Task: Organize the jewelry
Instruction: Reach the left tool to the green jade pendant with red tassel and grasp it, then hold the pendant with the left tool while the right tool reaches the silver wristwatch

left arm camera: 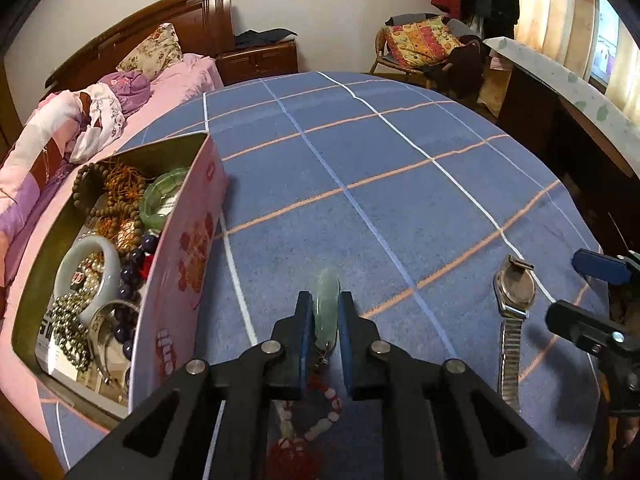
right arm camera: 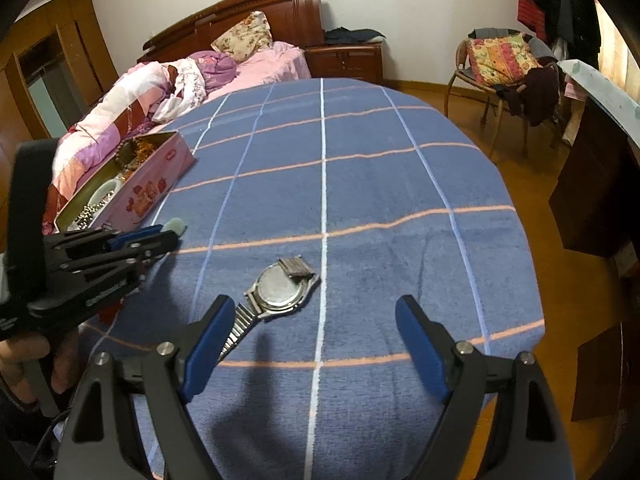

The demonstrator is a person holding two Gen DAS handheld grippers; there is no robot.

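Note:
My left gripper (left arm camera: 325,300) is shut on a pale green jade pendant (left arm camera: 327,304), held above the blue checked cloth; its red-and-white bead cord (left arm camera: 320,424) hangs below. It also shows in the right wrist view (right arm camera: 170,229), the pendant tip (right arm camera: 178,225) sticking out. The pink jewelry tin (left arm camera: 188,256) stands open to its left, holding bead strings and jade bangles (left arm camera: 160,196). A silver wristwatch (left arm camera: 514,292) lies face down on the cloth to the right. My right gripper (right arm camera: 316,304) is open and empty, just behind the watch (right arm camera: 282,286). The tin (right arm camera: 148,192) sits far left.
The table (right arm camera: 400,200) carries a blue cloth with white and orange lines. A bed with pink bedding (right arm camera: 160,92) lies behind the tin. A chair with cushions (right arm camera: 504,64) and a dark desk (right arm camera: 592,184) stand to the right.

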